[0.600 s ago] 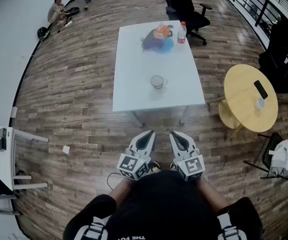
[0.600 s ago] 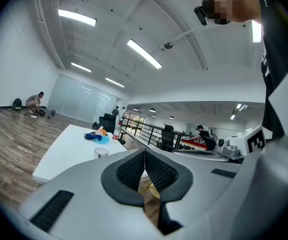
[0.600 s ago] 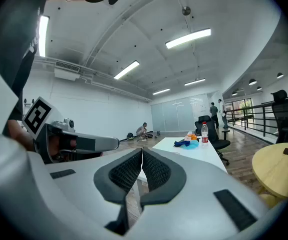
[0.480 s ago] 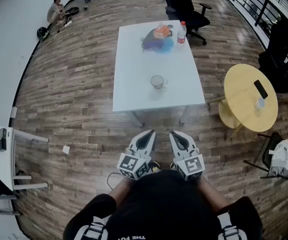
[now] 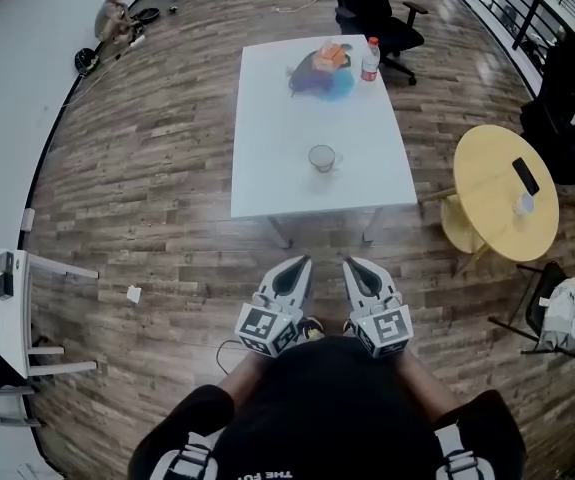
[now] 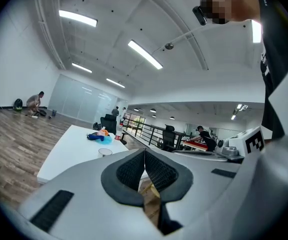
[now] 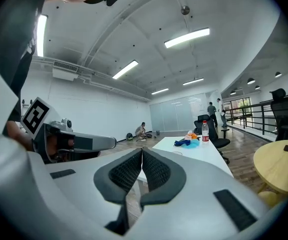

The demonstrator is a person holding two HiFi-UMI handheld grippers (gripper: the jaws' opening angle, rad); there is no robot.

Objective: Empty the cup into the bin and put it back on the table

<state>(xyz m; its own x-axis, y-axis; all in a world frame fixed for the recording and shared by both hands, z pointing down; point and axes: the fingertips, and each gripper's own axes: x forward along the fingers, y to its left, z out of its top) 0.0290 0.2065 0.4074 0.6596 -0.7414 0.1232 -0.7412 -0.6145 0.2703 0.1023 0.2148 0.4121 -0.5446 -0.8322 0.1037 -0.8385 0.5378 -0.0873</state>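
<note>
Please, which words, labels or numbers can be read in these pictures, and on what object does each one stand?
No text can be read here.
Bottle, red label: too small to read.
Cubes on the left claw and the right claw: black and white square marker patterns only, no words or numbers.

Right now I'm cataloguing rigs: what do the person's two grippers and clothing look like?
Both the left gripper and right gripper are pale grey, pointed shells whose tongs carry dark, ribbed pads. Each ends in a cube with black-and-white square markers. The person wears a black top with white print.
</note>
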